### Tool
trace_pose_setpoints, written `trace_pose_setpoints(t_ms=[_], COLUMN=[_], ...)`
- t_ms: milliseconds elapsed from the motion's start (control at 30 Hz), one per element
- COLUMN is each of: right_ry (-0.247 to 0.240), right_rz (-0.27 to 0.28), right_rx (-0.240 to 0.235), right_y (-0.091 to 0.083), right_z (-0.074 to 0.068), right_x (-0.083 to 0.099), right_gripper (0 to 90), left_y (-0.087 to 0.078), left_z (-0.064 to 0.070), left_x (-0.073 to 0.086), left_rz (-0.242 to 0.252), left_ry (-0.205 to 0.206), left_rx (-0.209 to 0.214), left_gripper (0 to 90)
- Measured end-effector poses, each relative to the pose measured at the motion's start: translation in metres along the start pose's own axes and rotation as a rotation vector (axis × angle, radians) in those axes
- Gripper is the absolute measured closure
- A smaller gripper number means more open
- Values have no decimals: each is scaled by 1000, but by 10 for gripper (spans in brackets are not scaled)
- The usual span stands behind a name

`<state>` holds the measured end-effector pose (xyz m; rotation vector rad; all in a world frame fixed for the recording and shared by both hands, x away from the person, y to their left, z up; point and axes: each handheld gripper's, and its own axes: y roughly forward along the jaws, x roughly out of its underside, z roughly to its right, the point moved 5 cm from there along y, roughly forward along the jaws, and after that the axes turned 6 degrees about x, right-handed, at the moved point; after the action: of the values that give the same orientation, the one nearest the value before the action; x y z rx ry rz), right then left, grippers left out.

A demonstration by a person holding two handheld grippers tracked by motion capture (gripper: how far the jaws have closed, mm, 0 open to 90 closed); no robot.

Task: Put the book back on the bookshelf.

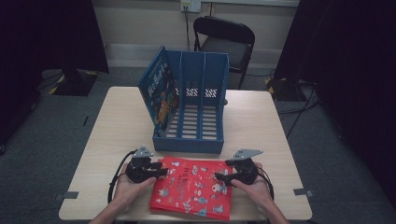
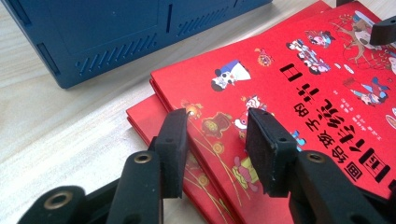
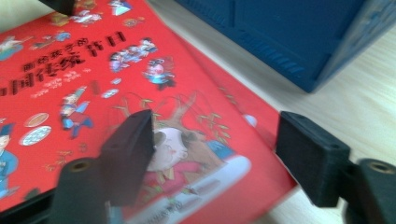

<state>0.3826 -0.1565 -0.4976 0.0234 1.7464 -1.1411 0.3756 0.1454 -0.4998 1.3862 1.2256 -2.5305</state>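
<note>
Red book (image 2: 299, 93) cover, top of stack on worktop: large black Chinese title. Left gripper view shows it upside down; characters "节日" legible at one end, "中国" at other, middle ones look like "传统".

Right gripper view, same red book (image 3: 93, 74): main line reads "中国传统节日", tilted and slightly blurred; smaller line above too small to read.

Blue book (image 1: 159, 91) standing in file rack: cover lettering present, too small to read.

Two red books (image 1: 194, 186) stacked near; one blue book (image 1: 159, 91) in one blue three-slot file rack (image 1: 198, 116); one black chair (image 1: 226, 39) far.
</note>
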Motion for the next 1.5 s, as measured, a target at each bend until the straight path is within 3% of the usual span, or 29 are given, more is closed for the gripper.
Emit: trace_pose_setpoints(t_ms=[200, 267, 367, 467, 733, 1067, 1167, 1300, 1500], right_ry=[-11, -6, -2, 0, -39, -41, -40, -35, -15], right_rz=[-18, -18, -14, -15, -61, -45, -58, -60, -69], right_rx=[-2, -2, 10, 16, -21, -56, -50, -53, -82], right_y=[-7, -11, -16, -20, -27, -6, 3, 7, 9], right_z=[-6, -7, -10, -13, -17, -22, -21, -22, -22], right_x=[4, 7, 12, 15, 17, -6, -11, -12, -9], right_gripper=[311, 321, 335, 339, 364, 379, 383, 357, 326], left_y=[8, 11, 17, 20, 28, 43, 50, 55, 52], left_z=[0, 1, 2, 4, 6, 10, 11, 11, 7], left_x=[-6, -9, -13, -17, -24, -36, -43, -50, -48], left_rz=[19, 15, 25, 24, 11, 2, -6, -20, -29], left_ry=[-1, 28, 37, 70, 114, 118, 161, 142, 77], left_rx=[8, 0, 3, -29, -6, 13, -19, -1, 55], left_gripper=[633, 633, 638, 685, 693, 708, 712, 713, 694])
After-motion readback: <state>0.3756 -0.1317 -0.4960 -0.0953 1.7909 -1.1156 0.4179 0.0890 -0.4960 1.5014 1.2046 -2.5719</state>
